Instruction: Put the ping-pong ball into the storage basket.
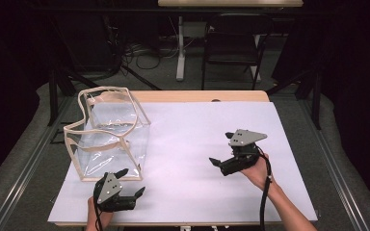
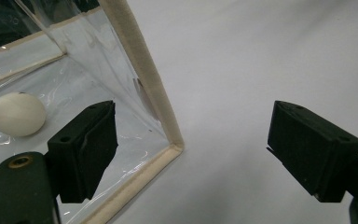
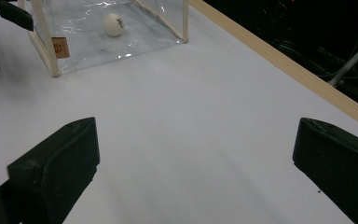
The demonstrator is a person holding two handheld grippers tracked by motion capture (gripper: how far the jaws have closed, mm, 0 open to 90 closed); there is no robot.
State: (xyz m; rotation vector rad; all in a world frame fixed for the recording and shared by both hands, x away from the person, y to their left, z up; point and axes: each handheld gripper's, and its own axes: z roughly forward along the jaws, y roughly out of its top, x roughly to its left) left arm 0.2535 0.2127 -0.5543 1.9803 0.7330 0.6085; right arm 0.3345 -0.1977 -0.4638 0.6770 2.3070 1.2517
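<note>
Clear plastic bag (image 1: 108,137) with cream fabric piping stands open-topped on the left part of the white-covered counter (image 1: 197,144), its upper rim sagging and buckled. It looks light and floppy: thin film walls that would crumple or slide under a pinch, so the stitched piping at a corner or along the rim seems the firmest place to take hold. Inside, on the bag floor, lies a small white ball (image 2: 17,114), likely very light, smooth and quick to roll; a small brown label (image 3: 61,47) sits on one wall. Left gripper (image 1: 125,186) hovers just beside the bag's near corner, fingers apart. Right gripper (image 1: 223,150) is well apart to the right, fingers also spread wide. Glare on the film blurs the walls, and the ball's printed mark is too small to read.
</note>
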